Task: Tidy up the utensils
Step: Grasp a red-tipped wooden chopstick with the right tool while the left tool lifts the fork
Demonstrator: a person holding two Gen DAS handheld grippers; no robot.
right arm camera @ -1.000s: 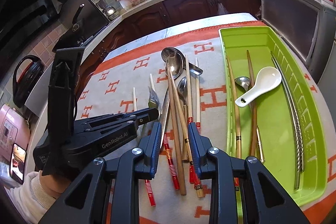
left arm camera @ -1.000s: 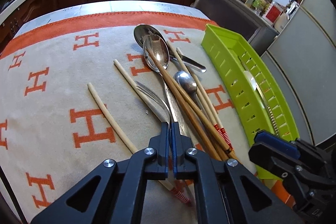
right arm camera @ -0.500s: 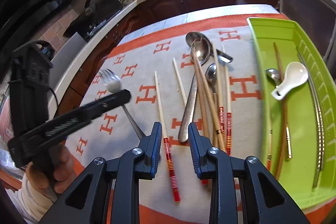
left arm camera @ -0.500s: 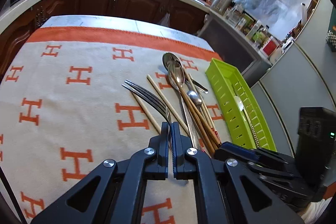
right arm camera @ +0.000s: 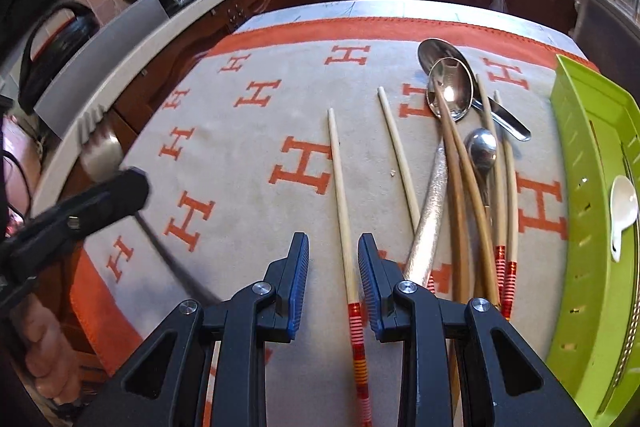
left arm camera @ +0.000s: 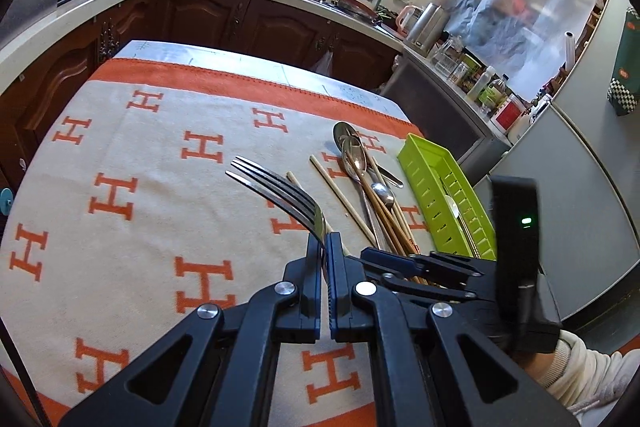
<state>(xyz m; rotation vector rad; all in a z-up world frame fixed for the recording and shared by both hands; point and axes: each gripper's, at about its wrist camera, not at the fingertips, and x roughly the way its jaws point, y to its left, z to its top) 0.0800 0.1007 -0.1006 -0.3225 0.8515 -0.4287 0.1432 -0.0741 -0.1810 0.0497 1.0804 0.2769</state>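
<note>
Now | left tongs [left arm camera: 324, 247] clench steel fork [left arm camera: 280, 193] | right tongs [right arm camera: 333, 267] released, straddling wooden chopstick [right arm camera: 340, 187]

Only thing readable here is the letter "H", repeated in orange all over the beige cloth [left arm camera: 132, 227] on the table; same big block H pattern shows from the right wrist view too, running across the whole cloth [right arm camera: 248, 131] inside its orange border; bottles and jars [left arm camera: 486, 89] on the far counter have labels but they're way too small and blurry to make out; nothing legible on the grippers or the green tray [left arm camera: 430, 167] either
</note>
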